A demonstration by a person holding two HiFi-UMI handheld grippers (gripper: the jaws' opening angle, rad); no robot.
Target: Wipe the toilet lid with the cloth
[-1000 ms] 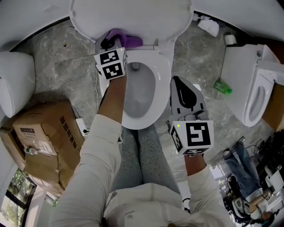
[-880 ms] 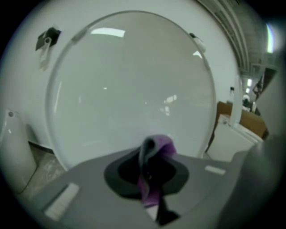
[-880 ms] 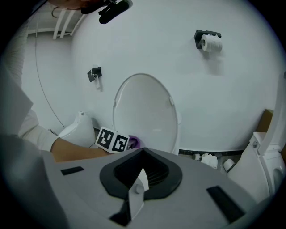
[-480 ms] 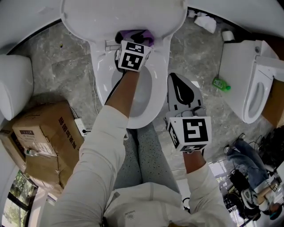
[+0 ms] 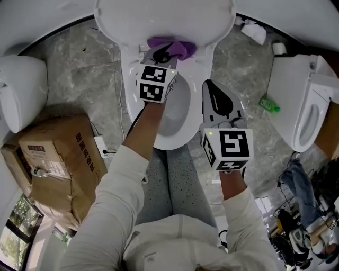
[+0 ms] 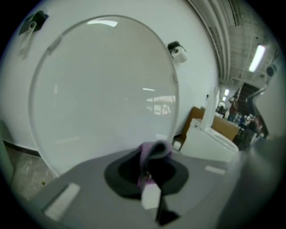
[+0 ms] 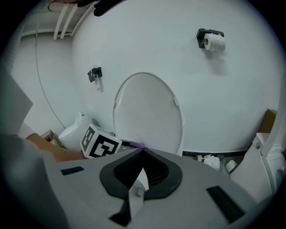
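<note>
The toilet lid [image 5: 164,16] stands raised at the far end of the toilet bowl [image 5: 183,124]. The left gripper [image 5: 165,53] is closed on the purple cloth [image 5: 175,46]. In the left gripper view the cloth is pinched between the jaws with a fold bunched up over the tips. The cloth sits at the near, lower edge of the lid, just above the hinge area. It appears to meet the lid surface there, but no view confirms contact. The right gripper [image 7: 142,150] is closed with nothing between its jaws. It hangs on the right side of the bowl, well apart from the cloth. Progress, as a judgement: the cloth is gripped and brought to the lid, so wiping is at or near its start. The lid face shows only ceiling reflections and no wipe marks, so the broad middle and far part of the lid should be treated as not yet wiped. Legible writing is scarce. The cardboard box [image 5: 53,159] on the floor at the left carries dark red print and a small label, both too small to read. Each marker cube [image 5: 228,151] bears black-and-white square codes, not text. The green bottle [image 5: 267,104] at the right shows no readable label.
</note>
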